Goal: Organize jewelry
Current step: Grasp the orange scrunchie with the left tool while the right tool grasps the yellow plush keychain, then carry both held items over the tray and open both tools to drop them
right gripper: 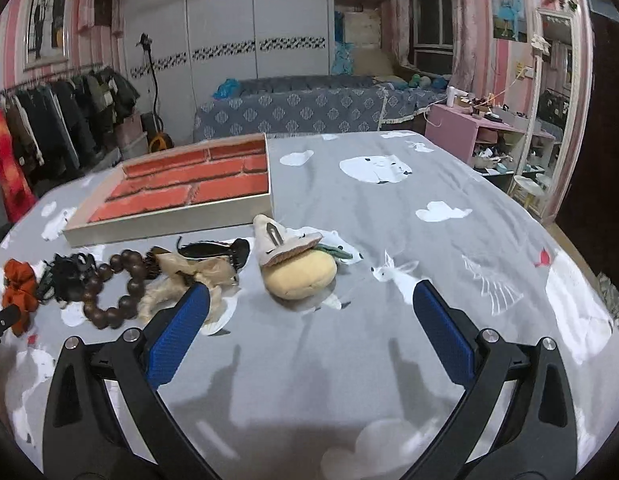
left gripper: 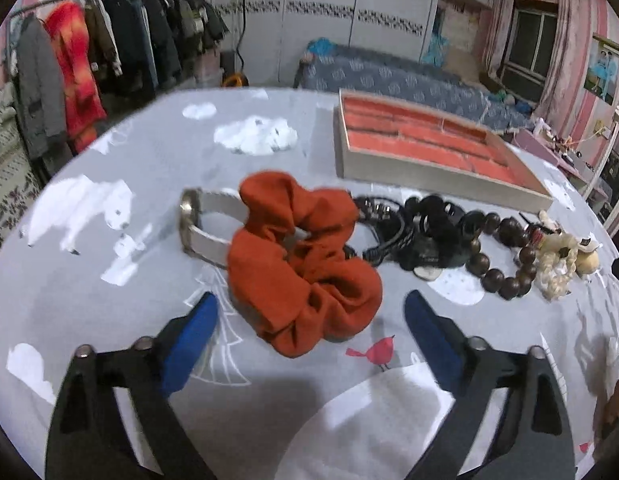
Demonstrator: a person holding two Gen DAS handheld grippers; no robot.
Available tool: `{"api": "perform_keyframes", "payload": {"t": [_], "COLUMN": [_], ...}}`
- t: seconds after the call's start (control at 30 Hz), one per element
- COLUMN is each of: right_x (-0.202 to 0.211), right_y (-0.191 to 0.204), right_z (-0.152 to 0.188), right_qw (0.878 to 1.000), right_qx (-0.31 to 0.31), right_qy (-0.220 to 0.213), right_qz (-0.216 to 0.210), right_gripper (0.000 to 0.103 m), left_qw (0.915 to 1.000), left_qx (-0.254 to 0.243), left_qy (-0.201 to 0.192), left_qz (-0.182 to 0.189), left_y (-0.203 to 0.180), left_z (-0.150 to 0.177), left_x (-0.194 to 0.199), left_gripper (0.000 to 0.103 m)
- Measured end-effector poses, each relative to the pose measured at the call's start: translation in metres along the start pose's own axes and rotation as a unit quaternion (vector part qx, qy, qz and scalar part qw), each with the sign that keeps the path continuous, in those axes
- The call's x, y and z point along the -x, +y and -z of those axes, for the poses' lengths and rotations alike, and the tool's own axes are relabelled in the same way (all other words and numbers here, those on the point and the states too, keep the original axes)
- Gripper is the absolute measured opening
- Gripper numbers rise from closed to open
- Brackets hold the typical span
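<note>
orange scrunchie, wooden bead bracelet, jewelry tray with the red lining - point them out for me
orange scrunchie (left gripper: 301, 264): left wrist view, on the bunched fabric left of its centre hole.
wooden bead bracelet (right gripper: 127, 303): right wrist view, on a dark bead at its right side.
jewelry tray (right gripper: 169, 222): right wrist view, on its pale front wall.

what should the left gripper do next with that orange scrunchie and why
Probably ease the left gripper forward and down so its fingers straddle the orange scrunchie, then close. The fingers stand open just short of it, nothing between them, and it is the nearest piece in the row. The red-lined tray behind sits empty, ready to take it.
</note>
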State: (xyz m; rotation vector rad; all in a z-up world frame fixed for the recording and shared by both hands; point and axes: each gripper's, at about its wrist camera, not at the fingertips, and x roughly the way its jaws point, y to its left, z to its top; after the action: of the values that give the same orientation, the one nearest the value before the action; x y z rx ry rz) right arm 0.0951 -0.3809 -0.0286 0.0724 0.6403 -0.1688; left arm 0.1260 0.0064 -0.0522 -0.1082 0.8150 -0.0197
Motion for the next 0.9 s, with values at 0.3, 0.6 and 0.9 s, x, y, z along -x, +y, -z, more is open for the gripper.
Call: {"api": "perform_keyframes", "payload": {"t": [0.3, 0.6, 0.9], "right_x": [-0.046, -0.073, -0.041], "right_y": [-0.005, -0.004, -0.009], "right_z": [-0.008, -0.013, -0.017], "right_qw": [0.998, 0.993, 0.997], "right_qx": [-0.002, -0.004, -0.015], "right_qy": [0.07, 0.111, 0.047], "right_qz": [0.008, -0.047, -0.06], "right_gripper": [0.089, 0.039, 0.032], "left_qw": [0.9992, 0.999, 0.9985], "left_qx": [-0.012, -0.005, -0.008], "left_qy": [0.03, 0.022, -0.019], "left_qz": [0.024, 0.038, 0.051], "left_y": [-0.004, -0.004, -0.01], "left_z": [-0.005, -0.006, -0.018], "left_x": [-0.019, -0.018, 0.011], "left_gripper": [0.039, 0.028, 0.023]}}
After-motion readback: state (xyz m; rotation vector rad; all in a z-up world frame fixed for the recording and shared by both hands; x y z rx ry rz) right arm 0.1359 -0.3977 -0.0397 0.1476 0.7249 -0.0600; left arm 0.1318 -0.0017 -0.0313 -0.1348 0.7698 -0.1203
